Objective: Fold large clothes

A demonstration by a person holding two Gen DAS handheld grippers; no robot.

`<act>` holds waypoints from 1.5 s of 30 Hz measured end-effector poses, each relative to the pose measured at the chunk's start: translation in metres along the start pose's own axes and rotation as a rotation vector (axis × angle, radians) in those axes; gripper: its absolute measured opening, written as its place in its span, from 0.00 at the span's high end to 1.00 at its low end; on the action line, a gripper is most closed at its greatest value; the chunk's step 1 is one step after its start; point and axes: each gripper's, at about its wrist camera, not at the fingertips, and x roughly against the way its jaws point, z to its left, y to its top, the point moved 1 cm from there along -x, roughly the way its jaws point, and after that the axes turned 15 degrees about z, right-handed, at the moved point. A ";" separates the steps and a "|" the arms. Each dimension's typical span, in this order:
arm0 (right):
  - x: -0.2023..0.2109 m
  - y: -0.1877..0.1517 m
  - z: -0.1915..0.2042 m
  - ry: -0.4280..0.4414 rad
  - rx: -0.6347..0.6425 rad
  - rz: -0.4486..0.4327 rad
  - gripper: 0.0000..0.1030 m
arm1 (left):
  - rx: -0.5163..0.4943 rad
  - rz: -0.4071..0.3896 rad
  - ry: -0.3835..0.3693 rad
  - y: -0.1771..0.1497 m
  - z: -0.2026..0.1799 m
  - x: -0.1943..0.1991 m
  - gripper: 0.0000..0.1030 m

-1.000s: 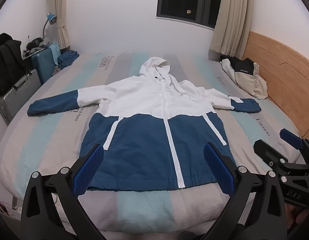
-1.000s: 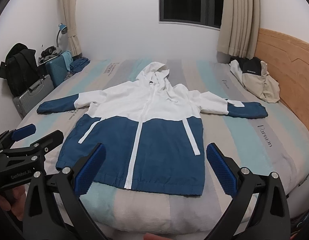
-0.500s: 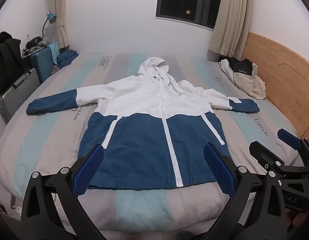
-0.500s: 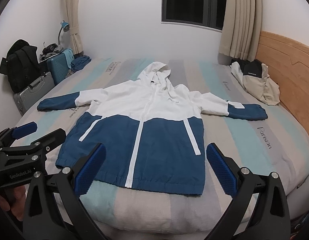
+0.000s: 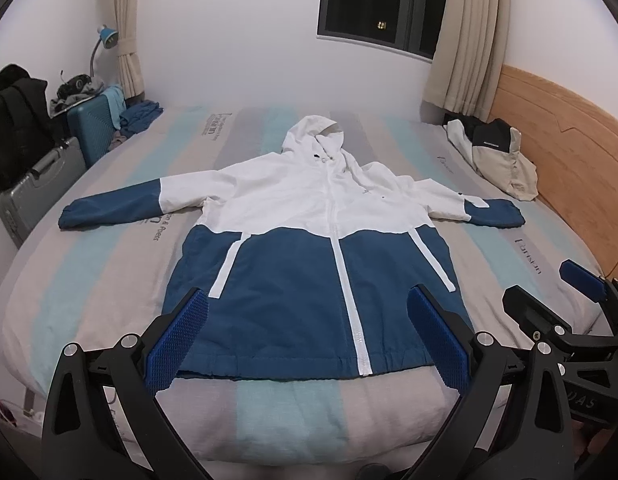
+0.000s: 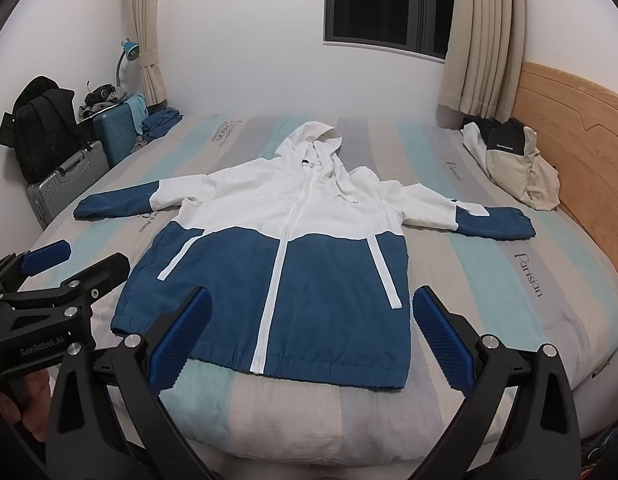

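left wrist view: the left gripper (image 5: 307,336) is sitting at 6 o'clock with its jaws standing wide apart and gripping nothing, its blue ribbed pads (image 5: 177,344) hanging over the foot of the bed (image 5: 89,280). the hooded jacket (image 5: 309,248) is lying flat and face up in the middle of the striped bedcover, zipped, hood pointing toward 12 o'clock, hem toward 6 o'clock, sleeves stretching out to 9 and 3 o'clock. the upper body is showing white, the lower body and cuffs blue. the right gripper (image 5: 549,292) is showing at 4 o'clock, beside the bed edge, clear of the jacket, jaws parted. a beige and black garment (image 5: 497,156) is lying at 2 o'clock against the wooden headboard (image 5: 557,144). suitcases (image 5: 49,184) are standing at 9 o'clock off the bed. right wrist view: the right gripper (image 6: 309,338) is sitting at 6 o'clock, jaws spreading wide, empty, pads (image 6: 443,340) framing the jacket (image 6: 293,248) hem without touching it. the jacket is lying centred on the bed (image 6: 509,280), hood at 12 o'clock. the left gripper (image 6: 75,258) is showing at 9 o'clock, jaws parted, empty, its tips just beside the jacket's lower corner; contact cannot be told. a hand (image 6: 17,404) is gripping its handle at 8 o'clock. the beige and black garment (image 6: 517,164) is resting at 2 o'clock, the suitcases (image 6: 69,176) at 10 o'clock.
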 end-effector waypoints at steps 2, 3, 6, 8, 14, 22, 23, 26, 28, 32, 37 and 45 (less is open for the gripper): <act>0.000 0.000 0.000 -0.003 0.000 0.000 0.07 | -0.002 0.002 0.004 0.000 0.000 0.000 0.06; 0.000 0.000 0.000 -0.003 -0.001 0.000 0.07 | -0.003 0.002 0.004 0.000 0.001 0.000 0.06; 0.000 -0.001 0.000 -0.004 -0.001 -0.001 0.07 | -0.002 0.003 0.006 0.001 0.001 -0.001 0.06; 0.000 -0.001 0.000 -0.005 0.000 -0.001 0.07 | -0.006 0.007 0.010 0.001 0.001 -0.002 0.06; -0.001 -0.002 0.000 -0.007 0.001 0.004 0.07 | -0.004 0.004 0.014 -0.001 0.002 -0.002 0.06; -0.002 -0.003 0.001 -0.008 -0.001 0.005 0.07 | 0.005 -0.002 0.018 -0.002 0.005 -0.002 0.06; -0.002 -0.003 0.000 -0.010 -0.002 0.003 0.07 | 0.006 -0.003 0.021 -0.002 0.006 -0.002 0.06; -0.003 -0.002 0.000 -0.018 -0.002 0.001 0.07 | 0.005 -0.007 0.025 -0.002 0.008 -0.004 0.06; -0.007 0.000 0.000 -0.024 -0.001 0.005 0.07 | 0.017 -0.004 0.018 0.000 0.012 -0.008 0.06; -0.028 0.010 0.001 -0.029 -0.004 0.017 0.07 | 0.022 -0.006 0.029 0.011 0.018 -0.026 0.06; -0.082 0.044 0.000 -0.045 -0.026 0.049 0.07 | 0.044 0.009 0.031 0.042 0.035 -0.074 0.06; -0.145 0.127 -0.004 -0.082 -0.019 0.114 0.07 | 0.070 0.089 0.035 0.118 0.058 -0.131 0.06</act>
